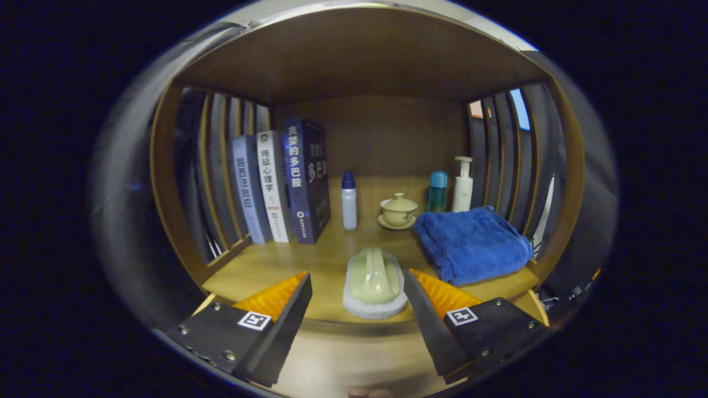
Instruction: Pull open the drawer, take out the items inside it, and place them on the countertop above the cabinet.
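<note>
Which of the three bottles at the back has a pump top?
The white bottle, rightmost, behind the blue towel. The teal bottle beside it and the blue-capped bottle near the books have plain caps. The gripper is open.

Your picture is dim and warm, with the light falling from in front and above: the bench point(332, 243) surface glows brightest, while the cabinet's ceiling and back panel sink into brown shade. The blue towel point(470, 243) and the books point(282, 182) stay sharp. You see strong fisheye bending in the side slats, and the near edge by the spread-apart gripper point(358, 301) jaws smears soft.
</note>
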`<state>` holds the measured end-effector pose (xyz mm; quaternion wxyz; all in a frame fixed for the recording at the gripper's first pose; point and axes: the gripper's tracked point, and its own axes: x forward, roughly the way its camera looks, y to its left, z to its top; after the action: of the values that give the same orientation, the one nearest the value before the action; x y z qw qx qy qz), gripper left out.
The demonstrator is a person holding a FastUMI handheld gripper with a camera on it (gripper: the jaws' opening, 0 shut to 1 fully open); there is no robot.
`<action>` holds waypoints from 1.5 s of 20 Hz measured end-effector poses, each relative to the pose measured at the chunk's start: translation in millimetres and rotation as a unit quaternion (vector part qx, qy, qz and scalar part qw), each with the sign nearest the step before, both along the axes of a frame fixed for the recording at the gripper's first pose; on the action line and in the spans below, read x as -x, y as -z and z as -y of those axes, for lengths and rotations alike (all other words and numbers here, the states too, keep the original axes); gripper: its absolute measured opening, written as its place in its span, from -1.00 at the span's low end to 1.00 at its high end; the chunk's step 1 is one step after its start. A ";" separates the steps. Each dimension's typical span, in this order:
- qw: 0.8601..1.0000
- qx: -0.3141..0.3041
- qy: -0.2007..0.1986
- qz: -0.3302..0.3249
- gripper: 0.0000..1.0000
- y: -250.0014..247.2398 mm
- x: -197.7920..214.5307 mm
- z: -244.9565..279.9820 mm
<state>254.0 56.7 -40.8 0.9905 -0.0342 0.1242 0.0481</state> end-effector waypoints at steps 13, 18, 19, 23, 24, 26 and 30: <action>0.999 -0.008 -0.027 0.016 0.99 -13.9 160.6 6.6; 0.999 -0.027 -0.019 0.037 0.99 12.9 204.8 15.0; 0.998 -0.032 -0.014 0.047 0.99 16.9 209.2 18.1; 0.996 -0.043 -0.008 0.075 0.99 37.5 227.6 24.1; 0.995 -0.053 -0.006 0.080 0.98 43.4 231.6 25.8; 0.994 -0.070 0.006 0.085 0.98 59.2 237.6 32.8; 0.997 -0.070 0.008 0.044 0.99 108.8 239.5 35.7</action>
<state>14.6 21.0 -149.6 0.9953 0.0339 0.0774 0.0469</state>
